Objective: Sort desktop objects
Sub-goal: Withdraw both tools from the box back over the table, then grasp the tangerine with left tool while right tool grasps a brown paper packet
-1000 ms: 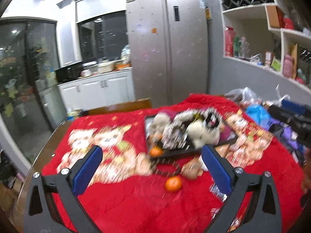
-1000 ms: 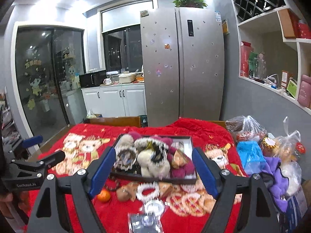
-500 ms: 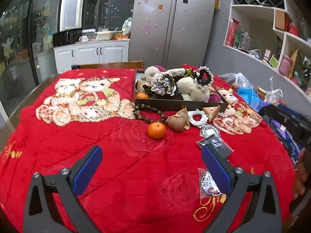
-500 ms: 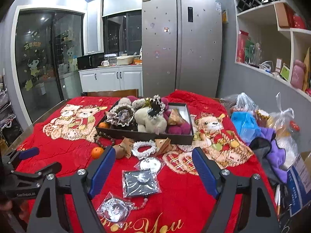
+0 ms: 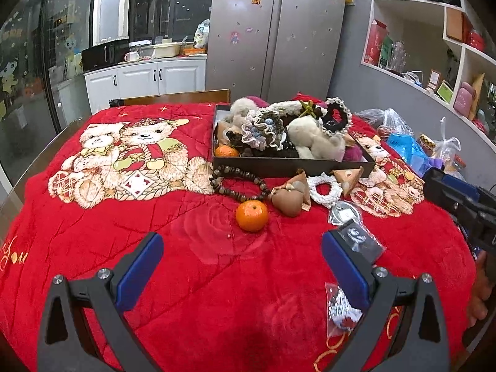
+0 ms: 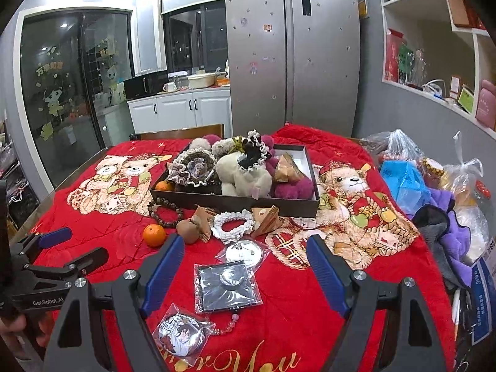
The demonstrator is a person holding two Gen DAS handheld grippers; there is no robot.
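A dark tray (image 5: pixel 288 166) (image 6: pixel 235 204) full of plush toys and scrunchies sits on the red blanket. In front of it lie an orange (image 5: pixel 251 215) (image 6: pixel 154 235), a wooden bead bracelet (image 5: pixel 238 182) (image 6: pixel 164 210), a brown pouch (image 5: pixel 289 202) (image 6: pixel 188 231), a white scrunchie (image 5: pixel 325 186) (image 6: pixel 233 224), a tan triangular piece (image 6: pixel 266 217) and bagged badges (image 6: pixel 228 283) (image 6: pixel 243 252) (image 6: pixel 181 334). My left gripper (image 5: pixel 241 266) is open and empty, short of the orange. My right gripper (image 6: pixel 241 263) is open and empty above the bagged badges.
Plastic bags and cloths (image 6: pixel 434 192) are piled at the table's right edge. A chair back (image 5: pixel 173 96) stands behind the table. The left gripper shows at the left of the right wrist view (image 6: pixel 59 257). The right gripper shows at the right of the left wrist view (image 5: pixel 458 204).
Both grippers have tilted down and moved closer to the table, so the loose objects now lie larger and nearer. Both jaws stay open.
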